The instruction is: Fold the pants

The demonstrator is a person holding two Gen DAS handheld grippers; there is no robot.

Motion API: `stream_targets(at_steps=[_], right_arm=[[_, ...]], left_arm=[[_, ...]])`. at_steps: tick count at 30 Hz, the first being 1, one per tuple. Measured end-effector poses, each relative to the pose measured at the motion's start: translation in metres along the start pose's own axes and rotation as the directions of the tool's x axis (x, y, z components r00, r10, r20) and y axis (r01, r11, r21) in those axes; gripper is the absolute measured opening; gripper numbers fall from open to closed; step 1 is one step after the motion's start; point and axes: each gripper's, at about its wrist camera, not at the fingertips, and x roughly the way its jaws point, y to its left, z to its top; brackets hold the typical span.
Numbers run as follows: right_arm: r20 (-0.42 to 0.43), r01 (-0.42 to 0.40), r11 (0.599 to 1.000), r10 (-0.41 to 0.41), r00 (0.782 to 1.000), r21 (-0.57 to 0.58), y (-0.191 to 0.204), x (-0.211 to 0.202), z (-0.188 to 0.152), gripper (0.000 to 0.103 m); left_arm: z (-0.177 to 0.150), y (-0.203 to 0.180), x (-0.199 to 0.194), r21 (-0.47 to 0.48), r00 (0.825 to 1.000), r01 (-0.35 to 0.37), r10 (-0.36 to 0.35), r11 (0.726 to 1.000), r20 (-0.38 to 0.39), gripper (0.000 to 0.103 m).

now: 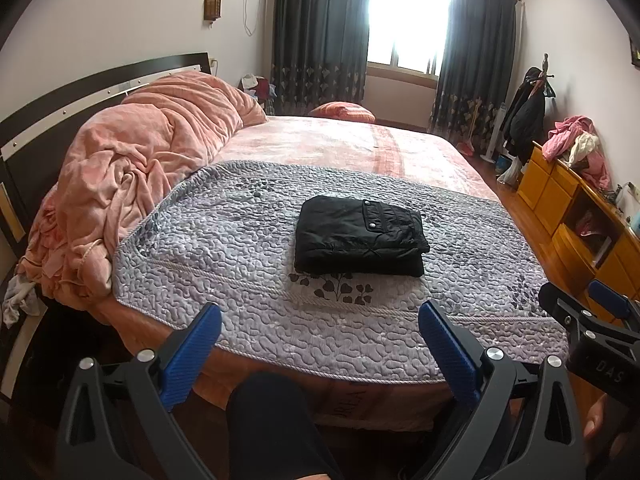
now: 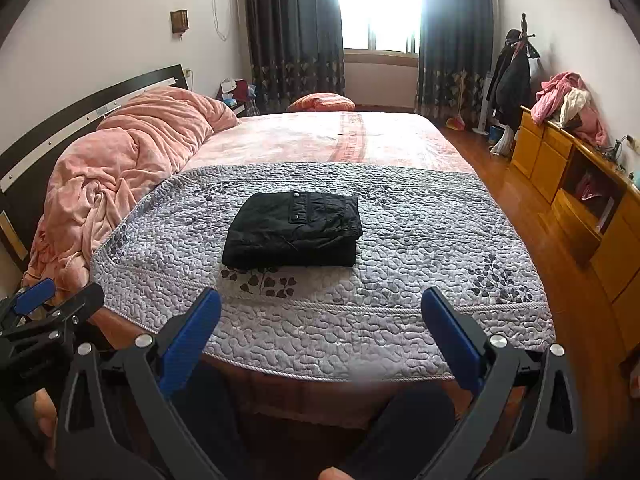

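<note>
Pants: black pants (image 1: 360,236) lie folded in a compact stack on the grey quilted cover (image 1: 224,240), straight ahead of both grippers and well apart from them; a pocket flap with snaps faces up.
Left gripper: left gripper (image 1: 320,320), blue pads (image 1: 192,356) wide apart, nothing between them, held off the near edge of the bed.
Right gripper: right gripper (image 2: 320,306), pads spread wide, empty, level with the left one and just beside it.
Path to pants: bare quilted cover between fingertips and stack; nothing lies across it.
Below grippers: the person's dark-clad legs (image 1: 272,424), close under the fingers.
Left of grippers: heaped pink blanket (image 1: 132,172) against the dark headboard (image 1: 80,84), overlapping the cover's left edge.
Right of grippers: wooden cabinet (image 2: 568,184) along the wall, pink clothes (image 2: 564,96) piled on top.
Far ahead: orange pillow (image 1: 342,111), dark curtains (image 1: 320,32), bright window.
</note>
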Motion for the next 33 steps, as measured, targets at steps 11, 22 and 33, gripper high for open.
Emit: stream_targets(at_steps=[11,22,33], right_arm=[[-0.001,-0.001,1.0,0.001,1.0,0.001,-0.0001,0.0,-0.0004,0.1],[0.001,0.004,1.0,-0.004,1.0,-0.001,-0.0011,-0.0022,-0.0011,0.1],[-0.004,0.001,1.0,-0.001,1.0,-0.005,-0.0035,-0.0013,-0.0015,0.1]], left_arm=[[0.0,-0.0001,-0.0025,0.0,1.0,-0.001,0.001,1.0,0.002,0.099],[0.0009,-0.0044,-0.0045,0.006,1.0,0.008,-0.008,1.0,-0.002,0.099],[0.0023,-0.0086,-0.0059,0.01,1.0,0.004,-0.004,1.0,0.002,0.099]])
